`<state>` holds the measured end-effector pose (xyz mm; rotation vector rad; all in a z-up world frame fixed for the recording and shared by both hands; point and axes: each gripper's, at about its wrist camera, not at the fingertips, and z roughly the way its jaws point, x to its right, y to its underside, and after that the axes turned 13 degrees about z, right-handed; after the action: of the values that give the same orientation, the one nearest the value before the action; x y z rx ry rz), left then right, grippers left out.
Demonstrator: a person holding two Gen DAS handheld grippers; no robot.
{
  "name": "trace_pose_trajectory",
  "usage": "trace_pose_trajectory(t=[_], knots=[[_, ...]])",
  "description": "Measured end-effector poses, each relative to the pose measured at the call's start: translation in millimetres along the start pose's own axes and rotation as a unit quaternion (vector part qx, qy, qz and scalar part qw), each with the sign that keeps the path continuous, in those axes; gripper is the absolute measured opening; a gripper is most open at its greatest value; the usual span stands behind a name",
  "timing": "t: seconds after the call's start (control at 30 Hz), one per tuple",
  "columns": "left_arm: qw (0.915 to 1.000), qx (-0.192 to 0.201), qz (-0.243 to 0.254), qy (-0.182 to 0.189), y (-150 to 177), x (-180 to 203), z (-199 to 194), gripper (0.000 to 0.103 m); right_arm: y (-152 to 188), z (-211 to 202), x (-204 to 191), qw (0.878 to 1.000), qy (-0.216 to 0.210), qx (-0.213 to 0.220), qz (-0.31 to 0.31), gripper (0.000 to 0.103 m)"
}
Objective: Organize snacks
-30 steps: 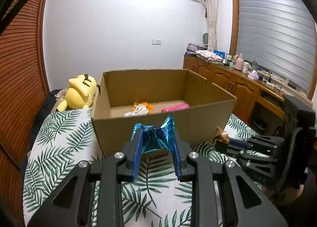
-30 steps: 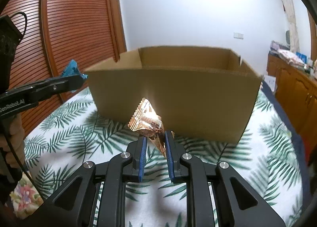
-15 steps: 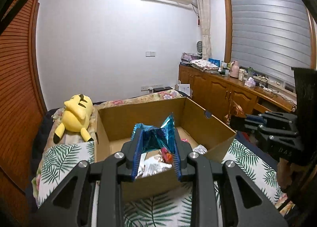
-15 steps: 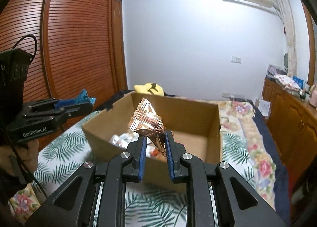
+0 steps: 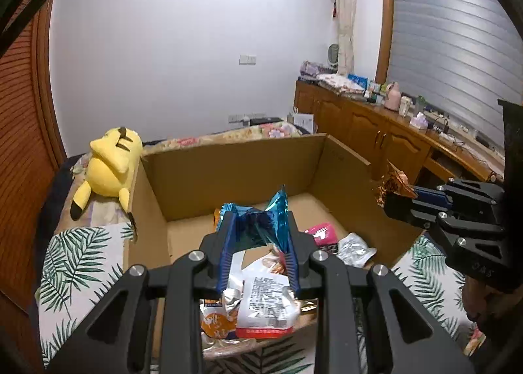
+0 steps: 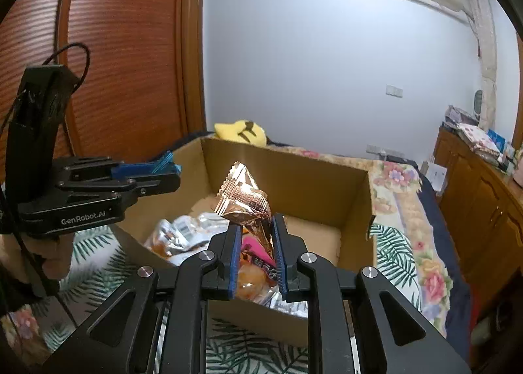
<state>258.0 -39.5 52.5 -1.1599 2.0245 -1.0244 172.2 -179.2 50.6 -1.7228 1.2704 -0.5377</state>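
An open cardboard box stands on a leaf-print bed cover. My left gripper is shut on a crumpled blue foil packet, held above the box's near side. My right gripper is shut on a copper-gold foil packet, also held over the box. Each gripper shows in the other's view: the right gripper at the box's right wall, the left gripper over its left wall. Several snack packets lie inside, among them a pink one and a white-and-red one.
A yellow plush toy lies behind the box's left corner. Wooden cabinets with clutter on top line the right wall under a shuttered window. A slatted wooden wardrobe stands on the left. A hand holds the left gripper.
Both grippers have risen and advanced from in front of the box's near wall to above its opening, each still holding its packet. The box's inside has come into view.
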Motion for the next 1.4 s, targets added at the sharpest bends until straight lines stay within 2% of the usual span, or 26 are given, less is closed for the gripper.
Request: trace_pose_trajectory(t=[0.23,0.5,0.57,0.63,0.73,1.03,1.33,1.4], knots=[[0.9998,-0.018,-0.009,0.0,9,-6,16,0.026,5,29,6,0.999,-0.004,-0.029,0.018,0.016],[0.9996,-0.027,-0.008,-0.005,11,-5,25,0.028,8,44,12,0.998,-0.001,-0.048,0.03,0.017],[0.9995,-0.028,-0.009,-0.009,12,-5,26,0.032,9,46,12,0.998,-0.001,-0.05,0.032,0.017],[0.9995,-0.028,-0.012,-0.009,13,-7,27,0.047,10,47,13,0.998,-0.002,-0.052,0.037,0.02],[0.9994,-0.027,-0.017,-0.012,15,-9,27,0.049,10,48,15,0.998,0.001,-0.053,0.041,0.022],[0.9993,-0.021,-0.014,-0.027,13,-9,17,0.051,11,36,10,0.998,-0.002,-0.044,0.044,0.028],[0.9992,-0.007,-0.002,-0.04,2,2,-16,0.053,7,3,2,0.999,0.002,-0.023,0.045,0.028],[0.9991,-0.003,0.001,-0.042,0,4,-23,0.057,7,-5,0,0.999,0.003,-0.017,0.048,0.033]])
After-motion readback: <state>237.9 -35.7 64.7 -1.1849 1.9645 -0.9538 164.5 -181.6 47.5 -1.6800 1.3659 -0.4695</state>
